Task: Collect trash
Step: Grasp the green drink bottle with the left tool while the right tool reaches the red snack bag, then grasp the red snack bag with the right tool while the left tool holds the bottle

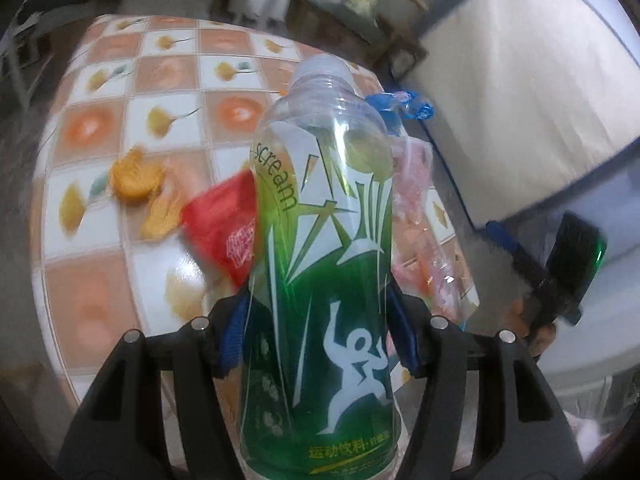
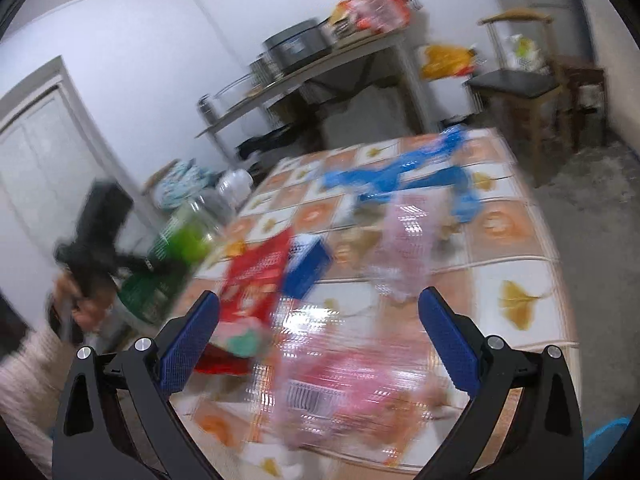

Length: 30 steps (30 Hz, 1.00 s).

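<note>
The left claw (image 1: 320, 328) gripped a light, slippery, crushable empty bottle (image 1: 320, 240) mid-body, while the right claw (image 2: 320, 340) gaped empty over the limp wrappers (image 2: 340, 380) at twelve o'clock.

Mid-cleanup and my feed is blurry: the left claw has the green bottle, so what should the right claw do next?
Probably lower the open right claw onto the pink clear wrapper just ahead of it and close. Its jaws are empty, that wrapper lies nearest on the tiled table, and the left claw is occupied by the green bottle.
</note>
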Tool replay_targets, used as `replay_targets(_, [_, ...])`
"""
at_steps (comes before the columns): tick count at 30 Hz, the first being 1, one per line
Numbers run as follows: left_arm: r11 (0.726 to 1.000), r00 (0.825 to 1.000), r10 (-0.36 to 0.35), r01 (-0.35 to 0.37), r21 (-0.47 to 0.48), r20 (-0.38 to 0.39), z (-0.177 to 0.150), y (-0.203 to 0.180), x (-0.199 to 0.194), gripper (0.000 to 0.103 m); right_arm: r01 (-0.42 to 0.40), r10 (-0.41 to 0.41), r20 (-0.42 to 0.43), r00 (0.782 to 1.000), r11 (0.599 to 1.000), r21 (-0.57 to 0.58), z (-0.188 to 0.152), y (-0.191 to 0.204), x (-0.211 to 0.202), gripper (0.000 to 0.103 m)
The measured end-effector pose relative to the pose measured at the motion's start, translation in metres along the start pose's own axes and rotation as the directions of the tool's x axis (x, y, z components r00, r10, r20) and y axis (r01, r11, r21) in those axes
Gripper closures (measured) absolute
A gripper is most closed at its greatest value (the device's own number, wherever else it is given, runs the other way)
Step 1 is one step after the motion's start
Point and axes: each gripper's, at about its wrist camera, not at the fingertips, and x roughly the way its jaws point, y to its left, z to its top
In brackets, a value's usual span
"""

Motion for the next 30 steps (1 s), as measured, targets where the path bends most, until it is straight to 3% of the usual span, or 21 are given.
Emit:
replay_targets(5, [0.992,0.992,-0.031,0.045,-0.115,0.120,-0.069,0.032,-0.005,0.046,-0.073,0.079,-0.154,0.985,0.996,0.043,0.019,0.016,0.041,0.017])
replay_targets(8, [0.987,0.985,-0.006,0.033,-0.155,0.174,-0.092,0.048,-0.002,0.046,-0.055,0.068,-0.244,0.967,0.997,0.063,0.026,0.022,0.069,0.022])
replay_targets(15, [0.991,0.970,0.010,0.022,-0.130,0.243,-0.111,0.051,-0.001,0.046,0.054,-0.001,-0.437,0.900,0.992,0.110,0.030,0.022,0.128,0.024])
replay_targets(20, [0.990,0.966,-0.034,0.068,-0.126,0.257,-0.113,0.055,0.003,0.046,0.108,-0.037,-0.522,0.852,0.988,0.106,0.023,0.023,0.151,0.026])
replay_targets(24, [0.991,0.965,-0.046,0.075,-0.107,0.257,-0.112,0.061,0.005,0.046,0.111,-0.032,-0.564,0.825,0.988,0.105,0.020,0.029,0.160,0.048])
replay_targets(30, [0.991,0.962,-0.063,0.092,-0.100,0.266,-0.110,0.064,0.011,0.046,0.114,-0.036,-0.570,0.821,0.988,0.103,0.018,0.038,0.161,0.071])
